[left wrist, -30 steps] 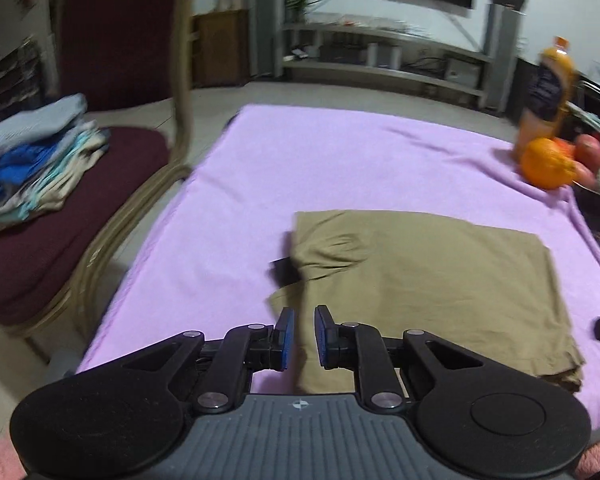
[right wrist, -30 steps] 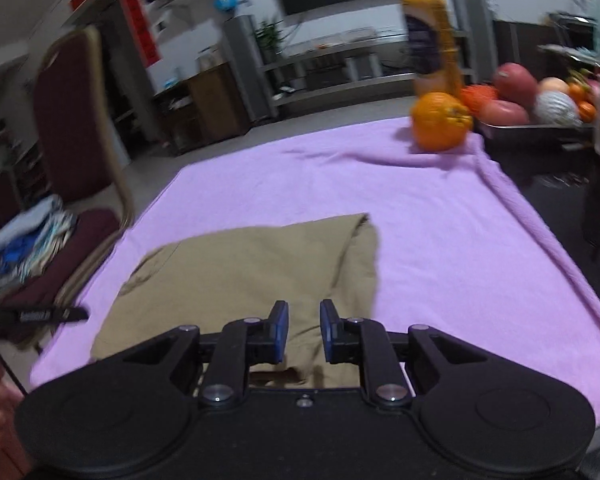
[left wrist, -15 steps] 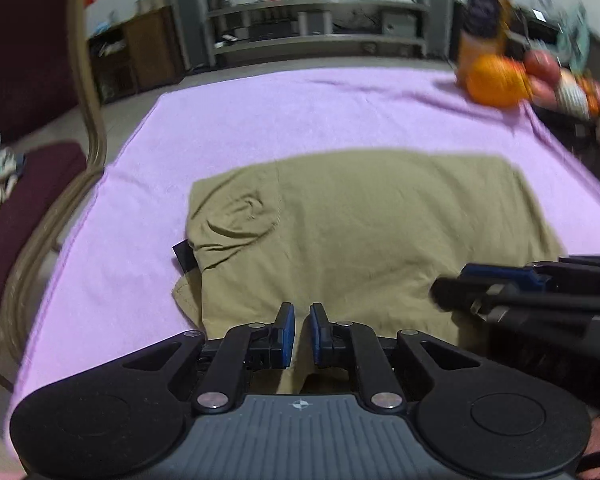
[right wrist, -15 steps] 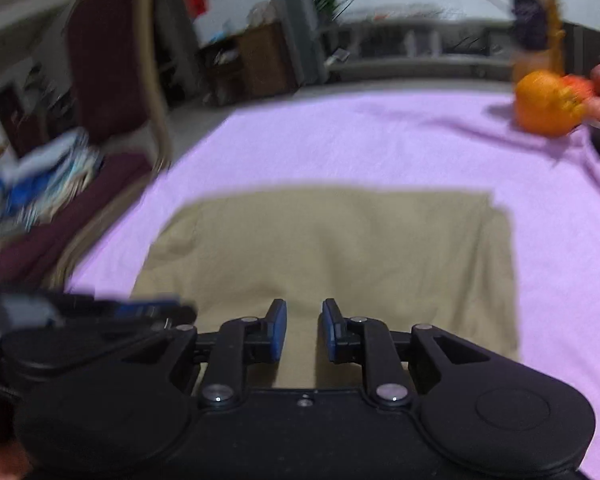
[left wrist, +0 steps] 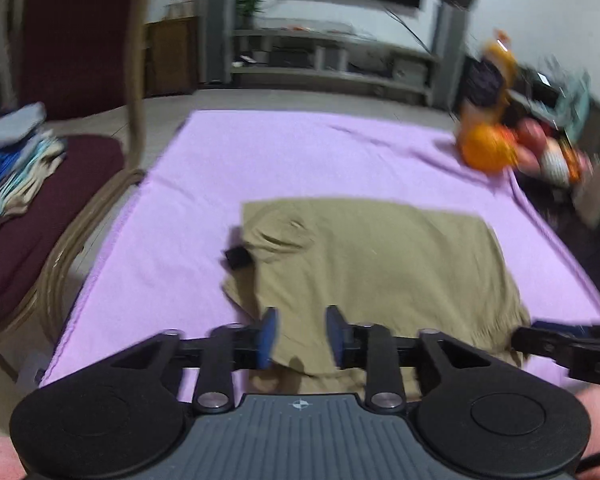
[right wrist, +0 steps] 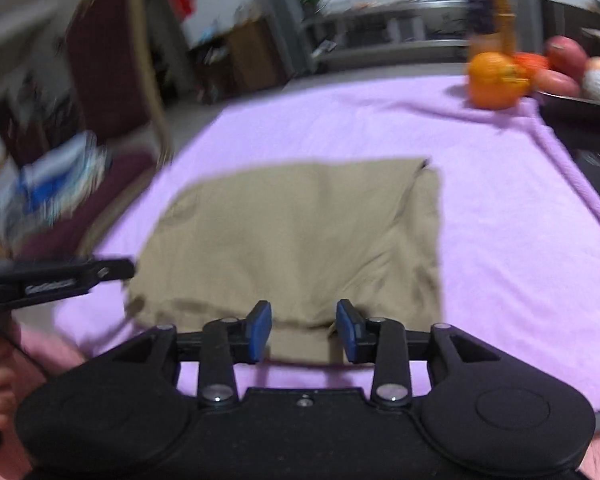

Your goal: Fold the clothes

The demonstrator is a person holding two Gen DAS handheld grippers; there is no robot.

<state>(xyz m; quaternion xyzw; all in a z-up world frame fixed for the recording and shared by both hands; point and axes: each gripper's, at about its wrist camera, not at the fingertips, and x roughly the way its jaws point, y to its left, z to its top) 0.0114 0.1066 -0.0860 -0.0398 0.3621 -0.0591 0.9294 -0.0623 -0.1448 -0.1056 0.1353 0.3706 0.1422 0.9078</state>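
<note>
A folded khaki garment [left wrist: 380, 272] lies flat on the purple cloth [left wrist: 300, 152], a black tag [left wrist: 238, 258] poking out at its left side. My left gripper [left wrist: 298, 330] hovers over the garment's near left edge. Its jaws are opening, and fabric shows in the gap without being pinched. In the right wrist view the same garment [right wrist: 300, 232] fills the middle. My right gripper [right wrist: 303, 326] sits over its near edge with jaws also opening, and the pads do not press the fabric. Each gripper shows in the other's view: the right gripper [left wrist: 540, 340] and the left gripper [right wrist: 80, 274].
A dark red chair [left wrist: 72, 36] stands left of the table with a pile of folded clothes [left wrist: 16, 168] on its seat. At the far right corner are an orange [left wrist: 486, 152], a juice bottle [left wrist: 492, 80] and a tray of fruit [right wrist: 572, 76]. The picture is motion-blurred.
Both pairs of jaws have parted from nearly shut to a clear gap. The grippers swung in toward the garment's middle, then back out along its near edge.
</note>
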